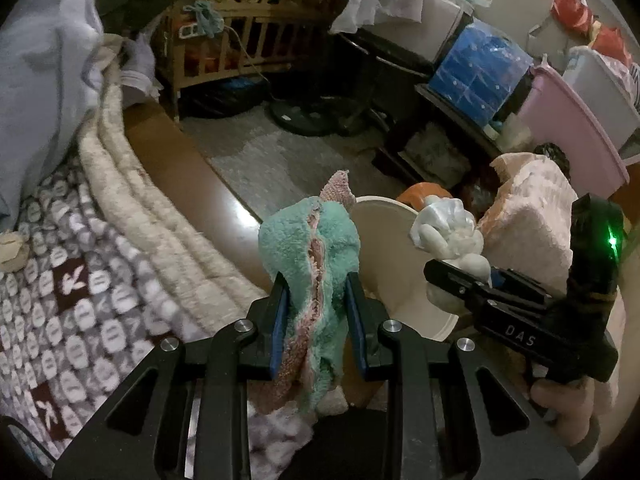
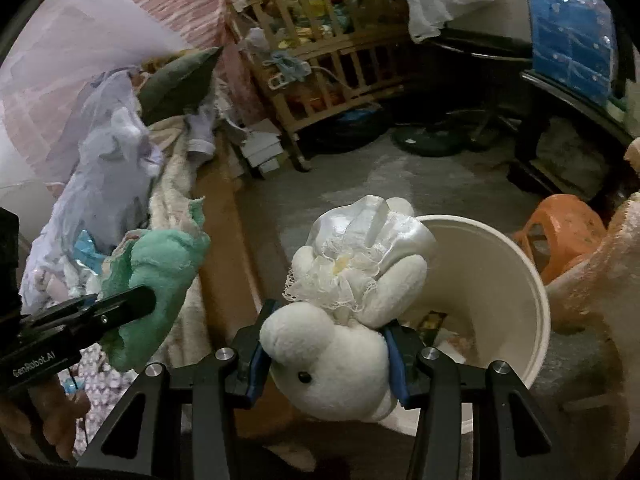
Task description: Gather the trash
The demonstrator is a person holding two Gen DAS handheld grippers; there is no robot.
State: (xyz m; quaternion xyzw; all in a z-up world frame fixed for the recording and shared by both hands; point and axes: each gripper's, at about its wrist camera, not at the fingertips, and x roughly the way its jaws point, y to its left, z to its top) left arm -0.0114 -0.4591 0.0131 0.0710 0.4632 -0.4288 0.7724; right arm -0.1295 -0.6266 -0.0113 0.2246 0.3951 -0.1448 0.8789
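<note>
My left hand-held gripper (image 1: 316, 312) clamps the green towel (image 1: 310, 248) while the right hand-held gripper (image 2: 324, 356) pinches the white plush toy (image 2: 332, 356) over the white bin's (image 2: 520, 272) rim, ready for dropping

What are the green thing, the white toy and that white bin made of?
Green cloth: fluffy terry-like fabric, teal with a pinkish reverse, frayed at the edges. White toy: soft plush, matte and fuzzy, dressed in shiny satin-like cloth with a lace ruffle. White bin: probably plastic, with smooth, thin, evenly coloured walls.
</note>
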